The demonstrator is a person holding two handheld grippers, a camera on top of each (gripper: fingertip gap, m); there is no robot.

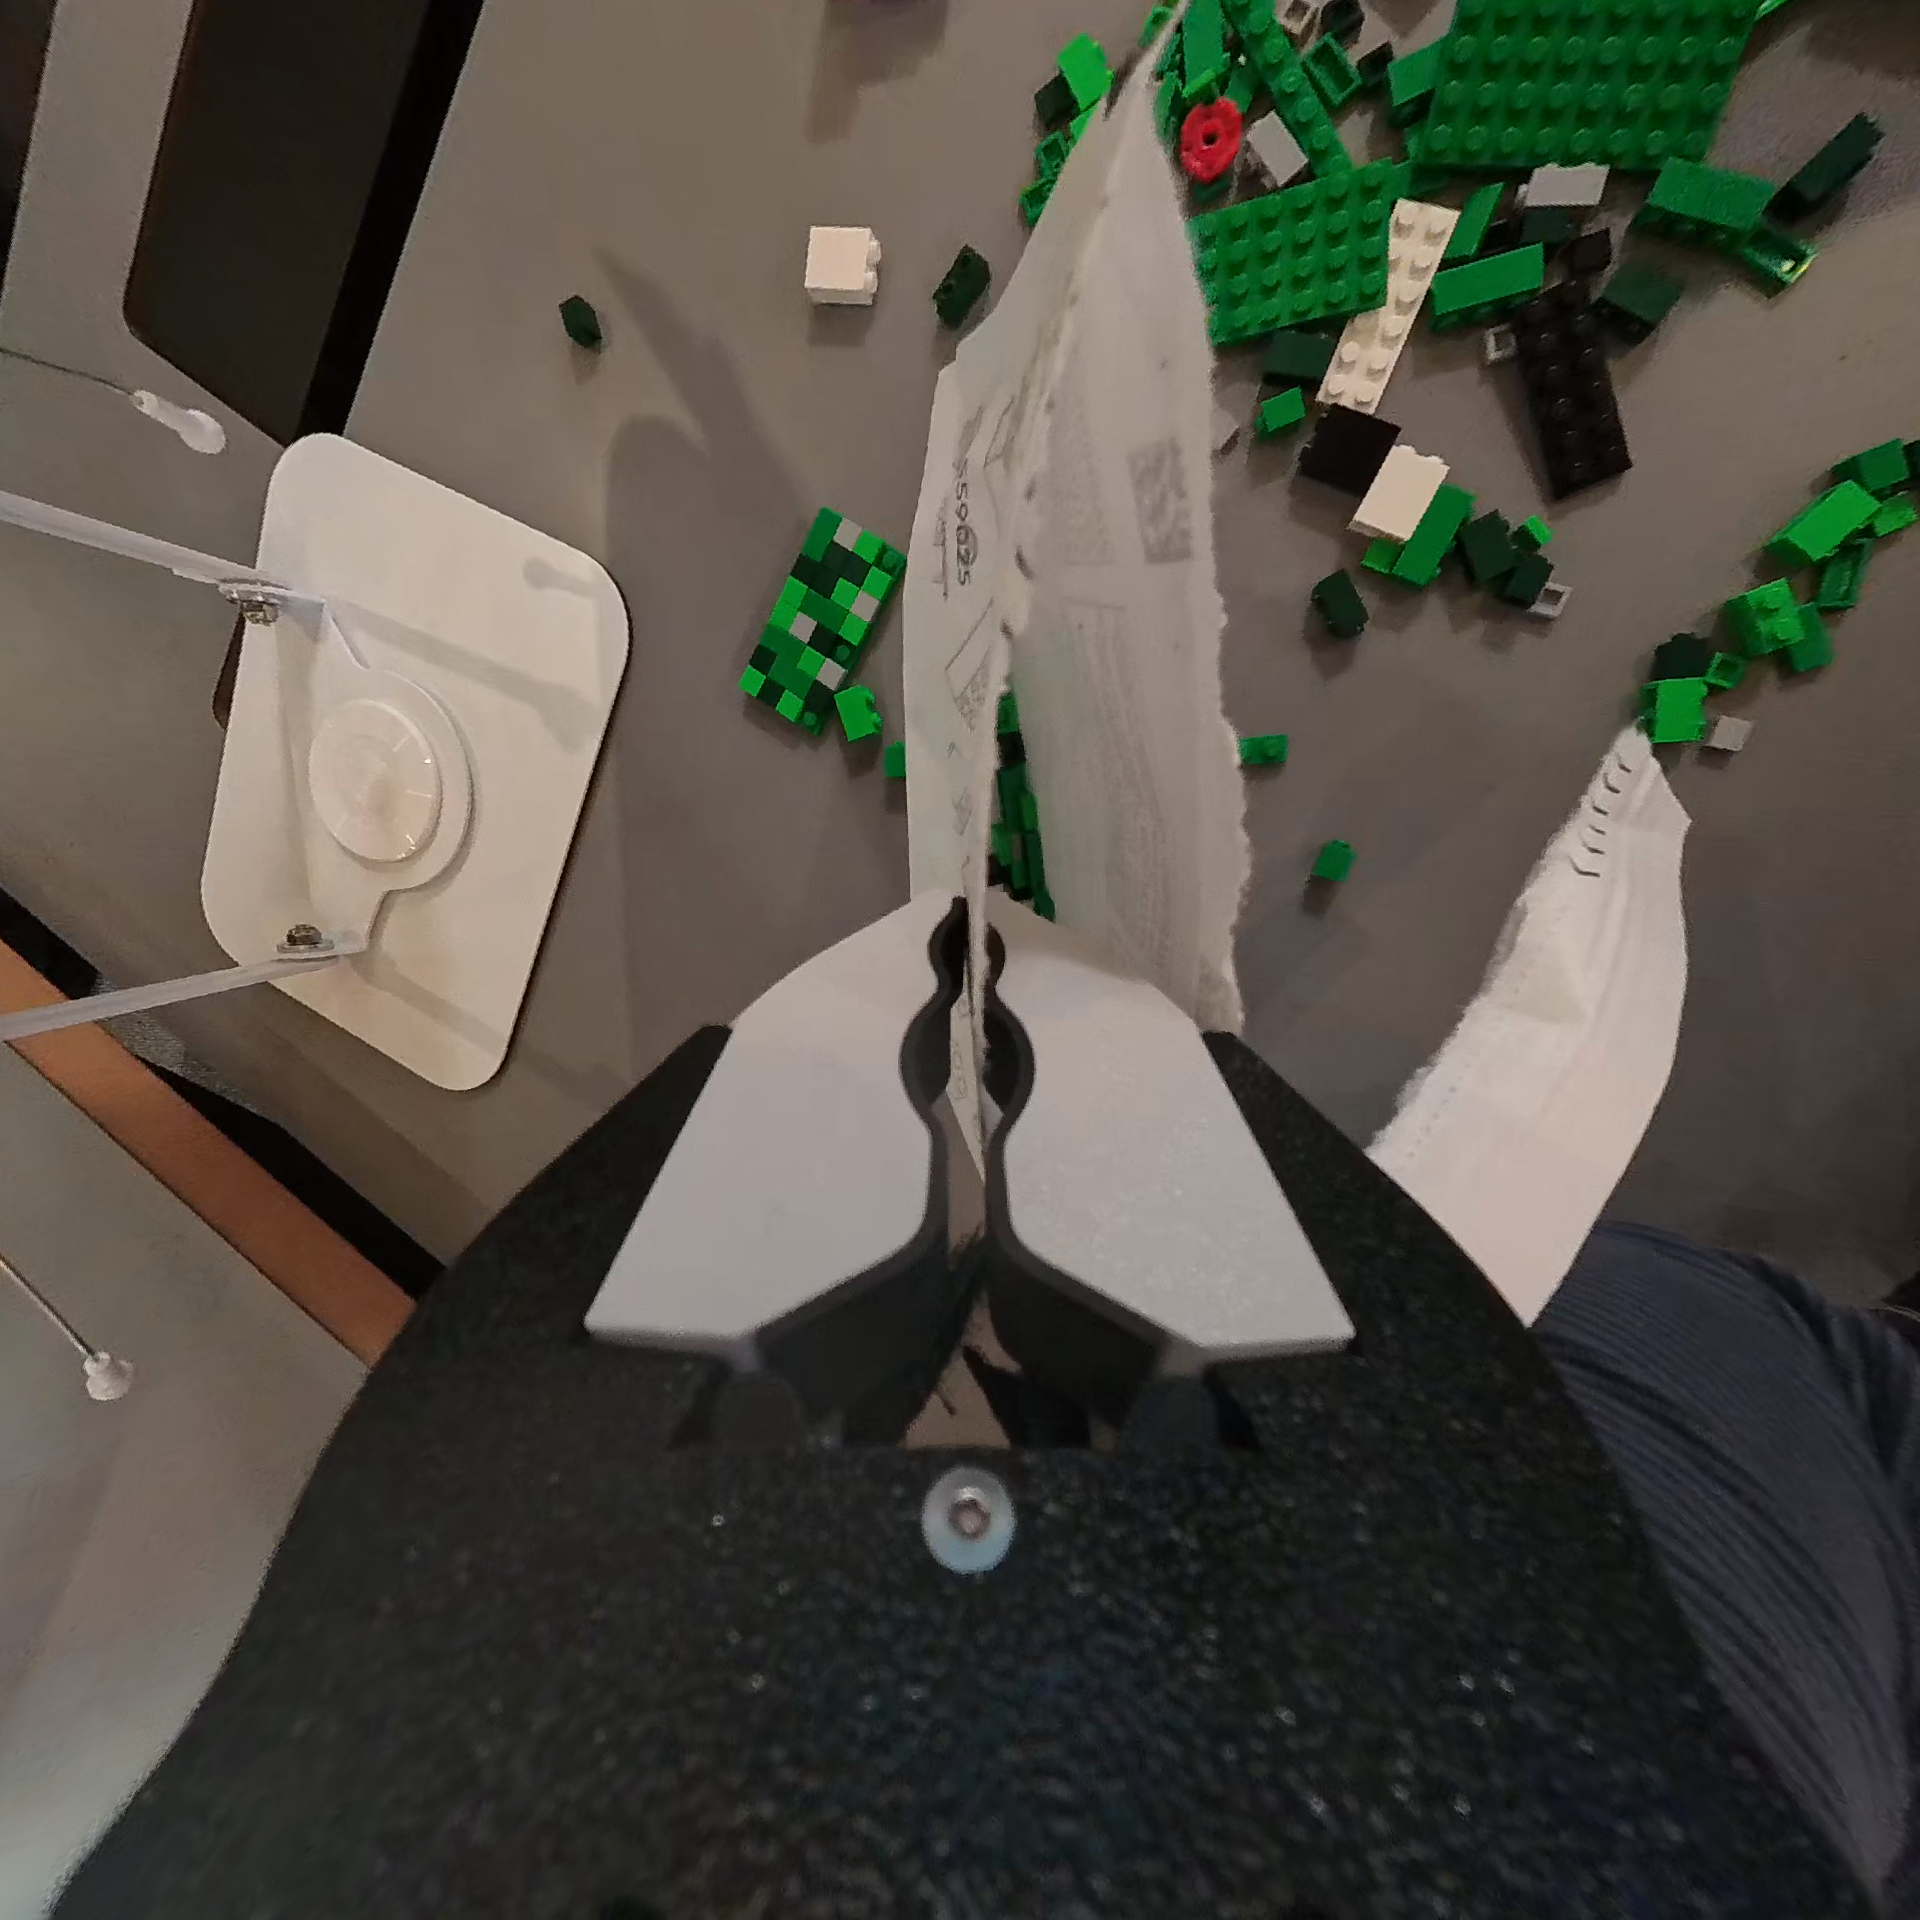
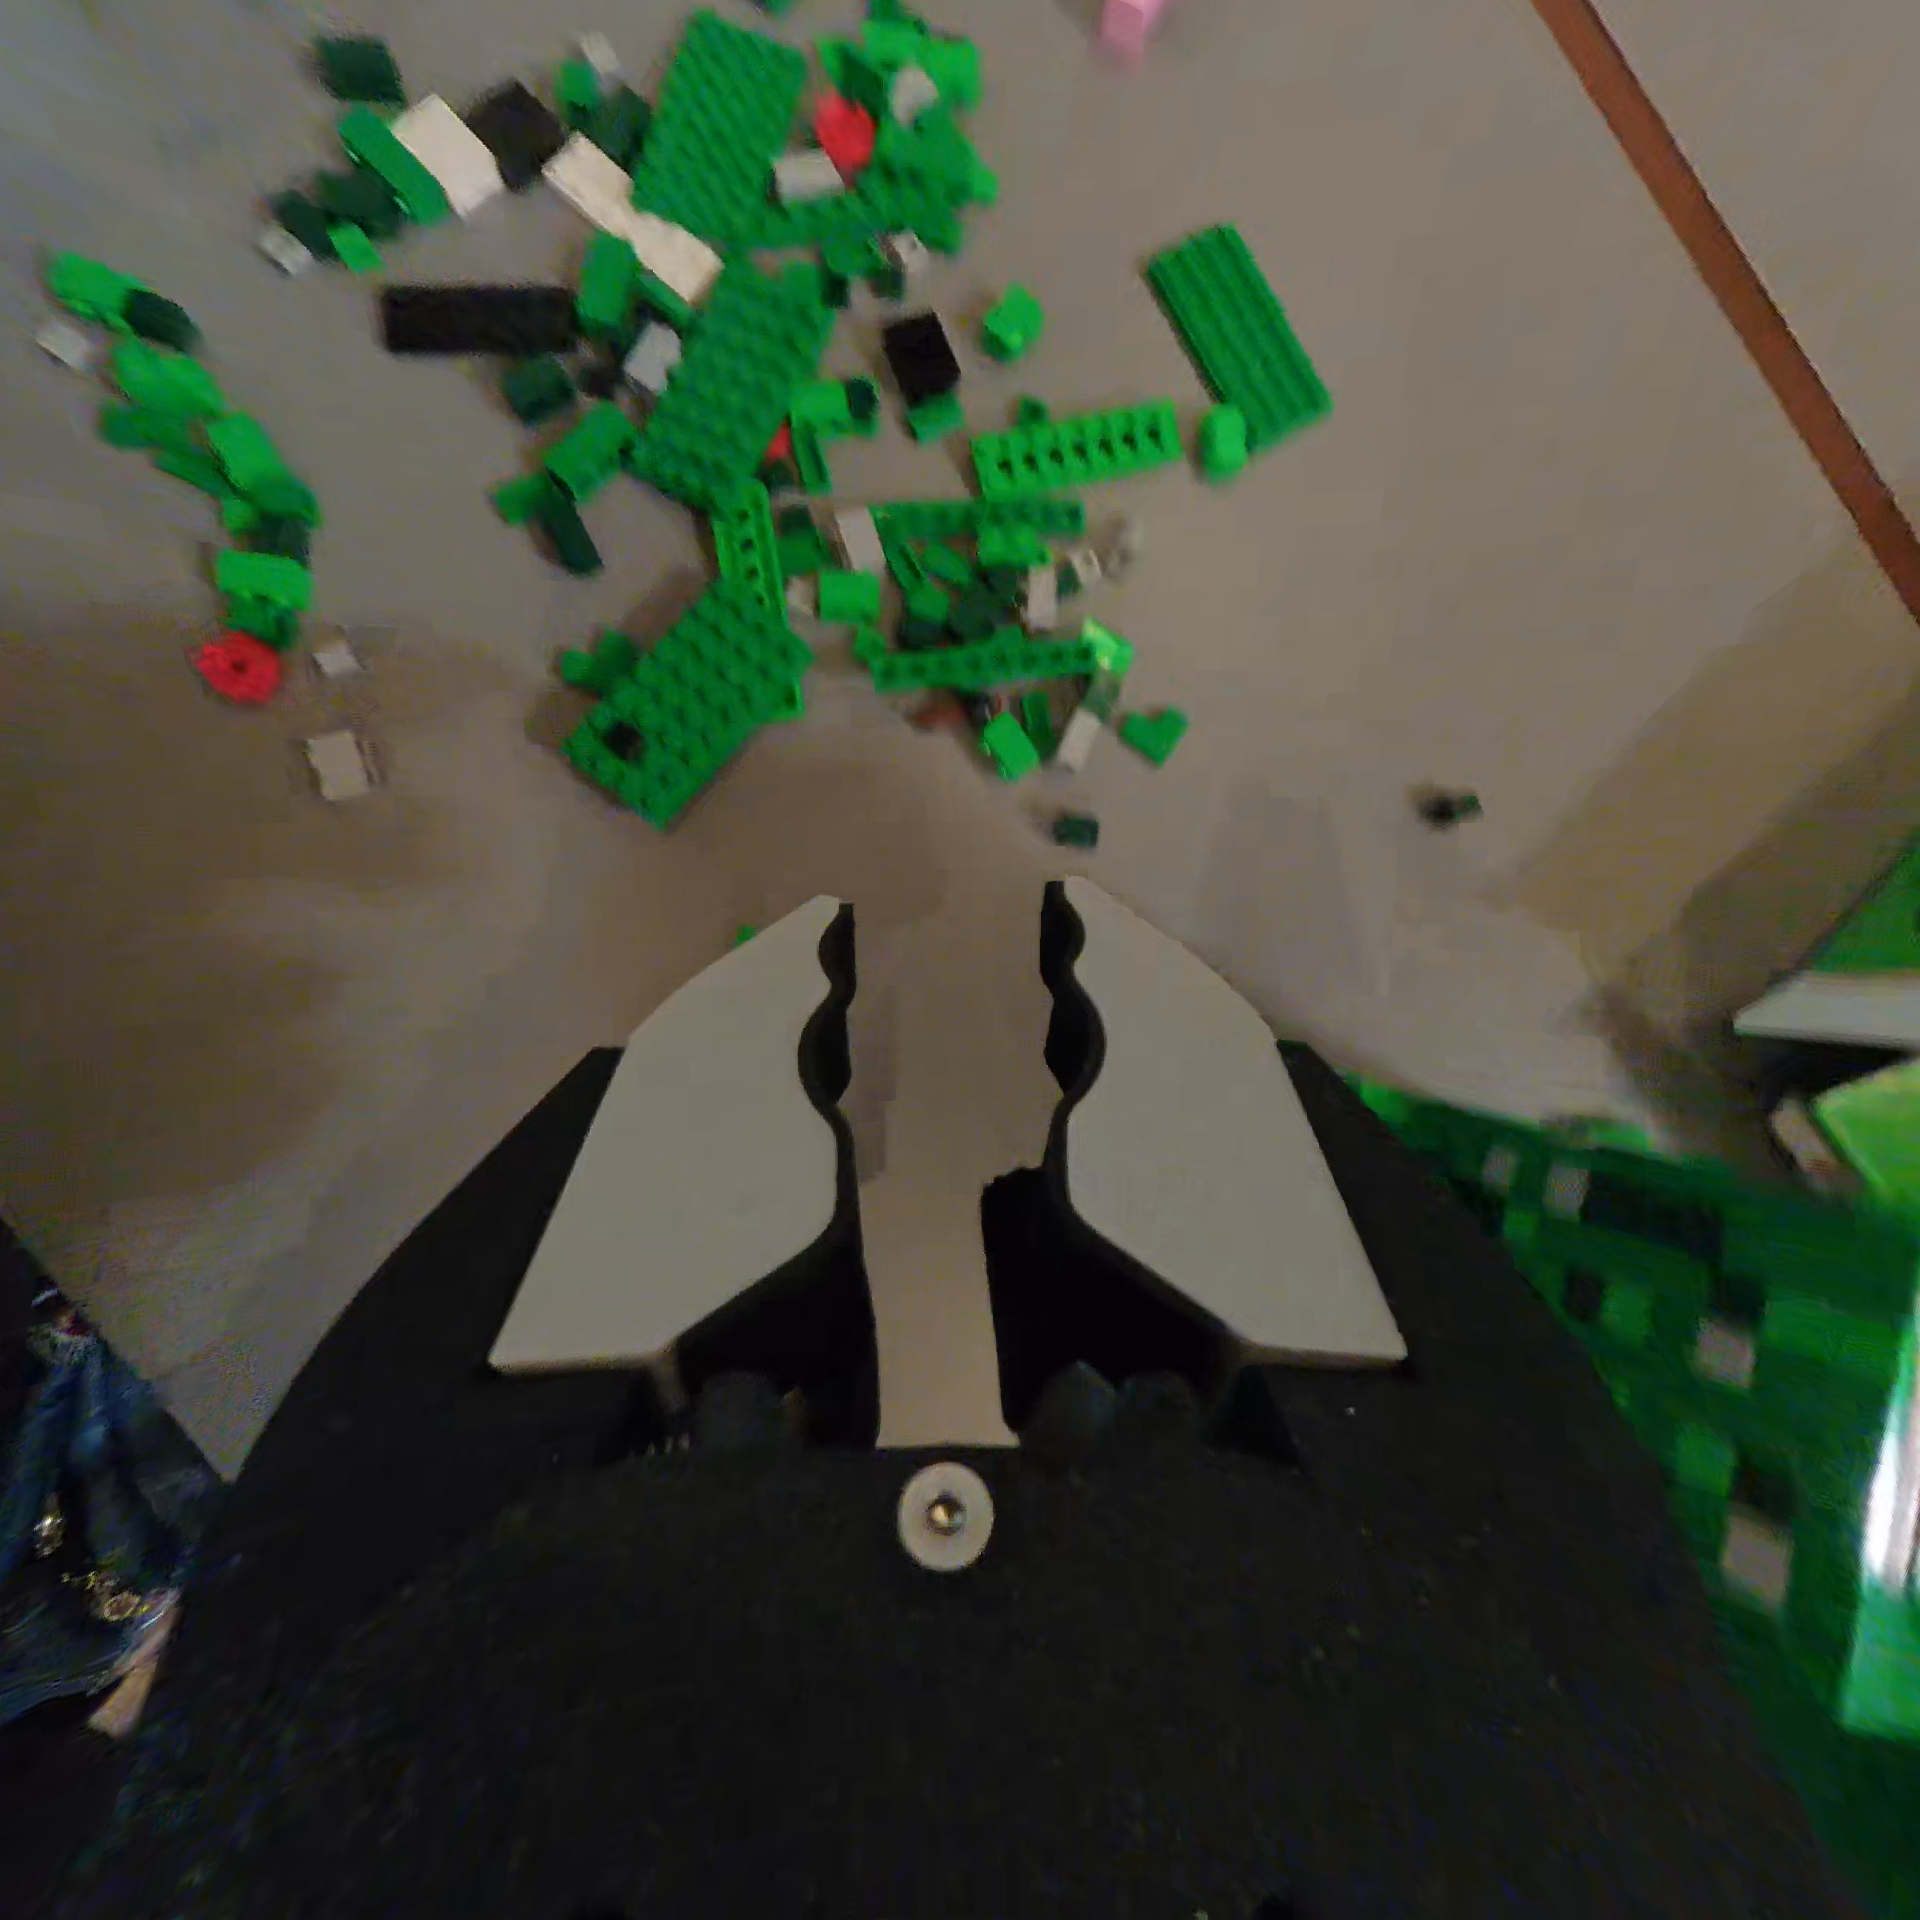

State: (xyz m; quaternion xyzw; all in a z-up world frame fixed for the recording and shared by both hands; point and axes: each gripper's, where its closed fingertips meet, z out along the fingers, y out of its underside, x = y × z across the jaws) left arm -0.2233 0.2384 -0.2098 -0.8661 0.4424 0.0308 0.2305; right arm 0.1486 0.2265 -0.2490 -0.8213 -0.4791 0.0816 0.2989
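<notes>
I am clenching my left gripper [image 1: 971, 925] on a torn white paper bag [image 1: 1091, 582] printed in grey — its ragged edge is running between my grey fingers [image 1: 821, 1101] and the bag is standing up over the grey table [image 1: 644, 208]. Just beyond the bag a small studded panel of mixed green squares [image 1: 821, 621] is lying flat, a white brick [image 1: 842, 265] is sitting farther off, and a second piece of white paper [image 1: 1538, 997] is lying to the right. My right gripper [image 2: 948, 899] is hanging released, jaws apart and gripping nothing, above the table — nearest to it is a green plate [image 2: 691, 707] at the edge of the scattered green bricks [image 2: 966, 582].
</notes>
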